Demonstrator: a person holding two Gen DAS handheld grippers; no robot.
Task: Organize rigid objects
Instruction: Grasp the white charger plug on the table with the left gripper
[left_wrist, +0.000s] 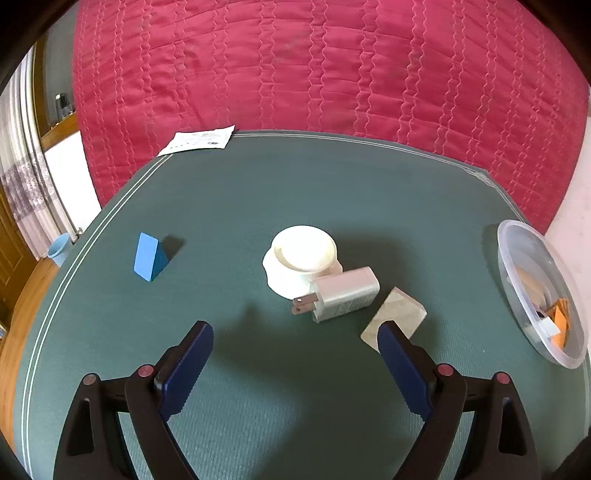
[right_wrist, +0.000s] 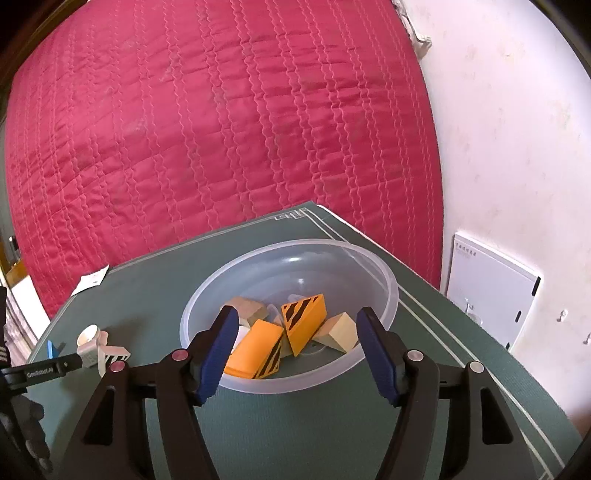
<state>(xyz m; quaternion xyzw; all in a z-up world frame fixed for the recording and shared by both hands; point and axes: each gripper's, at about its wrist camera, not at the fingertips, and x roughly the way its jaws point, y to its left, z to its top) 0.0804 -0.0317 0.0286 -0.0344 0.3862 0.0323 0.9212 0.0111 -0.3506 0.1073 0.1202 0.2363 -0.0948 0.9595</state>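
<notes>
Fingers on both the left gripper (left_wrist: 295, 326) and right gripper (right_wrist: 297, 314) are spread wide, nothing held. Loose on the green surface (left_wrist: 258, 192): one blue wedge (left_wrist: 149, 256), one white round lid (left_wrist: 301, 258), one charger (left_wrist: 341, 293) lying flat with prongs pointing left, one pale block (left_wrist: 397, 314). Clear bowl (right_wrist: 384, 273) holds two orange blocks (right_wrist: 304, 321) and some wooden ones. Red quilt (right_wrist: 221, 129) behind.
</notes>
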